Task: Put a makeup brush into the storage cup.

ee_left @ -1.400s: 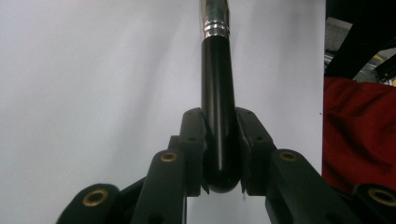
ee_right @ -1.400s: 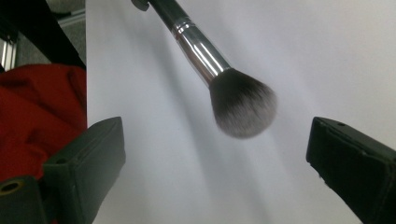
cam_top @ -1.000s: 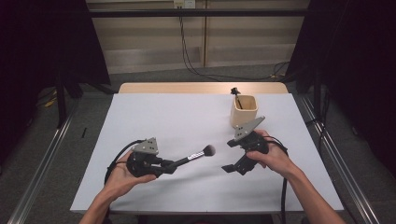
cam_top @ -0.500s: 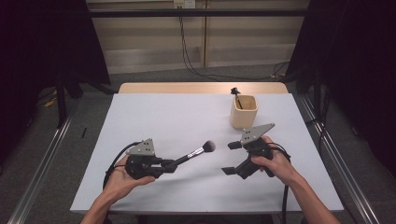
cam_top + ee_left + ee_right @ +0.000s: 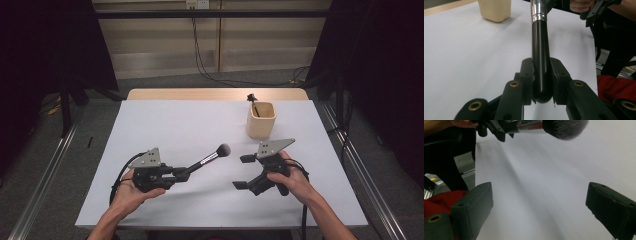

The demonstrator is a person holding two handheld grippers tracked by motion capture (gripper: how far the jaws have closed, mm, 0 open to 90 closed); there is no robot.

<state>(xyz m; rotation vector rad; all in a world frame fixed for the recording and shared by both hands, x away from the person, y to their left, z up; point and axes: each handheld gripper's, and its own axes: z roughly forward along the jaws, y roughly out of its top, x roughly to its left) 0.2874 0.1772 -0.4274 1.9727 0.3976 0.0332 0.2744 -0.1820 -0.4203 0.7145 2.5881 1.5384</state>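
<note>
Right tongs (image 5: 243,171) now nearer the table's (image 5: 165,125) front edge, farther from the cup (image 5: 261,120).

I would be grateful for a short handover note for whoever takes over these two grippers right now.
Left gripper: shut on the black handle end of the makeup brush, held clear of the table, bristles pointing toward the right gripper.
Right gripper: open, nothing between its jaws, just beyond the brush head.
Beige cup: upright near the far right of the white table, with one dark-tipped item already inside.
Done: brush picked up.
Left, probably: pass the brush to the right gripper or carry it to the cup and drop it in.
</note>
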